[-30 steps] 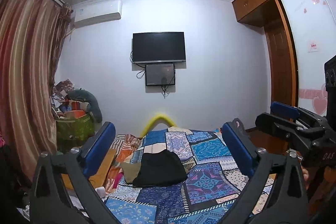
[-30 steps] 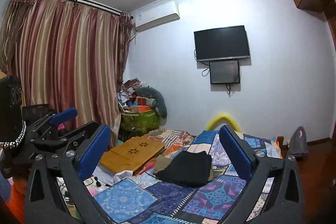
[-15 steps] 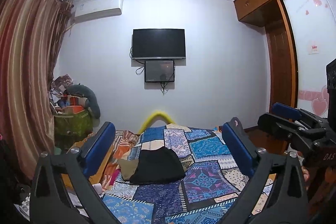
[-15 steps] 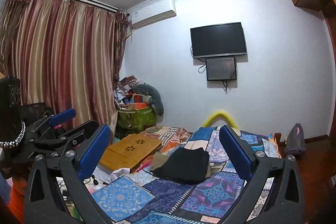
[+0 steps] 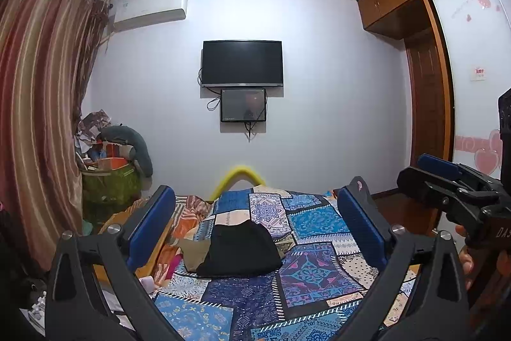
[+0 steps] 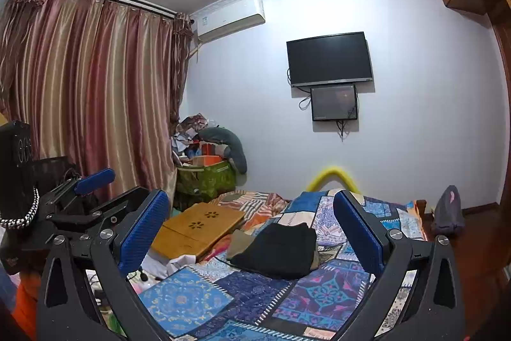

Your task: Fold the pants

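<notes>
I note both claws, left claw (image 5: 255, 226) and right claw (image 6: 250, 229), now raised clear, jaws wide and empty, black pants (image 5: 239, 248) lying folded on the bed (image 5: 319, 270): task apparently complete

My left tongs (image 5: 255, 232) and right tongs (image 6: 252, 232) look alike: black frames, silver screws, textured blue pads (image 5: 359, 229).

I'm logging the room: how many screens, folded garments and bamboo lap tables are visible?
Wall screens: 2, a television and a small monitor
Folded garments on bed: 2, black pants atop a khaki garment
Bamboo lap tables: 1
Total: 5
</notes>
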`<action>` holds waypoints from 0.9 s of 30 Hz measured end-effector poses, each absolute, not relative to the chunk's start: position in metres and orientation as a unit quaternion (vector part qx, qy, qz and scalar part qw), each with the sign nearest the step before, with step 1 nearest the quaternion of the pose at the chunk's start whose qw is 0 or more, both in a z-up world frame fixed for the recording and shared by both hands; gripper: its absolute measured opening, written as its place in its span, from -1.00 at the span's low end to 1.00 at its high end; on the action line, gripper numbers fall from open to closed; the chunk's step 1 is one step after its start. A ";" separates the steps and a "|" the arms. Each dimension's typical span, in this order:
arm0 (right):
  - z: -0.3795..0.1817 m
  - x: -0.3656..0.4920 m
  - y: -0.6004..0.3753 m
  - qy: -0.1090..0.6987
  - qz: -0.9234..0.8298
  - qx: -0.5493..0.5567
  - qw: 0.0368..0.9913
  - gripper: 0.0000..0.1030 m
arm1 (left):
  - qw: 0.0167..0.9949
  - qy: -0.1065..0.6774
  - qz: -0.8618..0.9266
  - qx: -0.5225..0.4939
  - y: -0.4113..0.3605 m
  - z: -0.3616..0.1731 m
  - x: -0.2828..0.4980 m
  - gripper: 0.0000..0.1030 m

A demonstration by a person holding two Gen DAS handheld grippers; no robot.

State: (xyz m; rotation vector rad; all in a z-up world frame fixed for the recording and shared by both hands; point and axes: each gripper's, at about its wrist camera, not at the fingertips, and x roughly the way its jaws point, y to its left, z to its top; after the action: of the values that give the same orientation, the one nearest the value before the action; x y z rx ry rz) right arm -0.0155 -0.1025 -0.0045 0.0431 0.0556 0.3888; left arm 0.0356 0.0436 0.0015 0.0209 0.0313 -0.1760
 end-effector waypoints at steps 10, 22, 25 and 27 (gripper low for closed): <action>-0.001 -0.016 -0.104 0.032 0.192 0.022 0.981 1.00 | 0.996 0.016 -0.092 0.014 0.041 -0.001 0.036 0.99; 0.000 -0.014 -0.105 0.038 0.191 0.024 0.981 1.00 | 0.995 0.018 -0.094 0.012 0.041 0.000 0.037 0.99; -0.001 -0.014 -0.105 0.039 0.191 0.024 0.981 1.00 | 0.995 0.018 -0.094 0.012 0.040 0.000 0.038 0.99; 0.000 -0.013 -0.104 0.038 0.191 0.023 0.981 1.00 | 0.995 0.018 -0.095 0.012 0.041 -0.001 0.039 0.99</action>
State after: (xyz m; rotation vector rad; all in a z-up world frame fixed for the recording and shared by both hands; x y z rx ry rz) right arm -0.0134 -0.1045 -0.0003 0.0463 0.0773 0.3849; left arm 0.0388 0.0408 -0.0008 0.0237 0.0367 -0.1904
